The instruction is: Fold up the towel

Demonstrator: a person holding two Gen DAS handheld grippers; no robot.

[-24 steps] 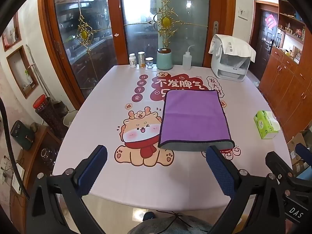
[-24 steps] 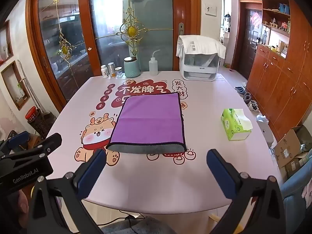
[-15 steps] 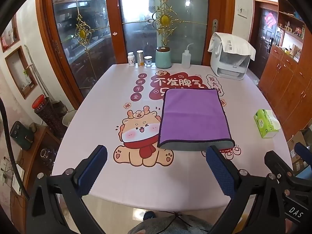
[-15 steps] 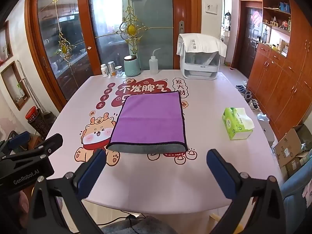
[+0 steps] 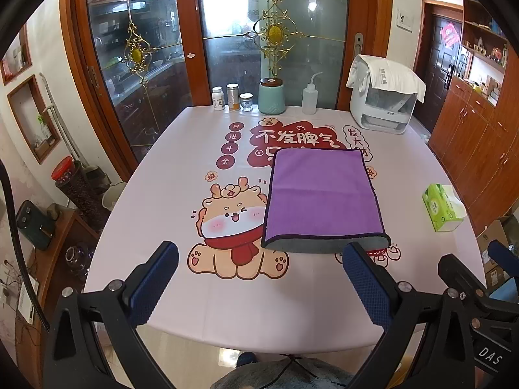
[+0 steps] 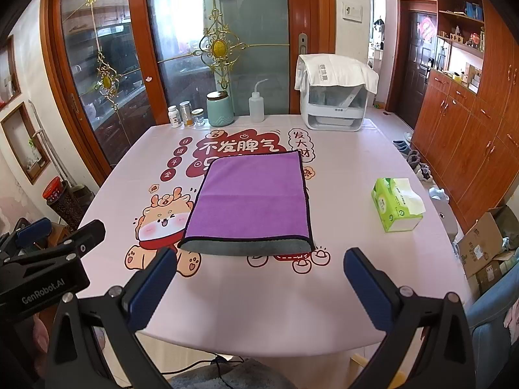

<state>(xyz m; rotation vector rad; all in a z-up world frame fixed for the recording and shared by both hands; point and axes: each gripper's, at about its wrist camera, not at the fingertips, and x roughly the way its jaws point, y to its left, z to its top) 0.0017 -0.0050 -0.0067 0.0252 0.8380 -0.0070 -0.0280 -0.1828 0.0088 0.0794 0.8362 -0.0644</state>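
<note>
— What covers the table [image 6: 324,308]?
— A pale printed cloth; a purple towel [image 6: 253,201] lies flat mid-table, with a tissue pack [image 6: 397,206] to its right.
— And the far edge?
— Small jars [image 5: 232,97], a teal canister [image 5: 271,95], a squeeze bottle [image 5: 309,95], a white appliance [image 5: 382,103].

Towel [image 5: 319,194] purple, dark trim, grey underside. Tablecloth [image 5: 181,175] pale pink, cartoon deer, red scarf, red characters. Tissue pack [image 6: 397,209] green-white. Jar [image 5: 271,96] teal. Gripper pads [image 6: 152,283] blue.
</note>
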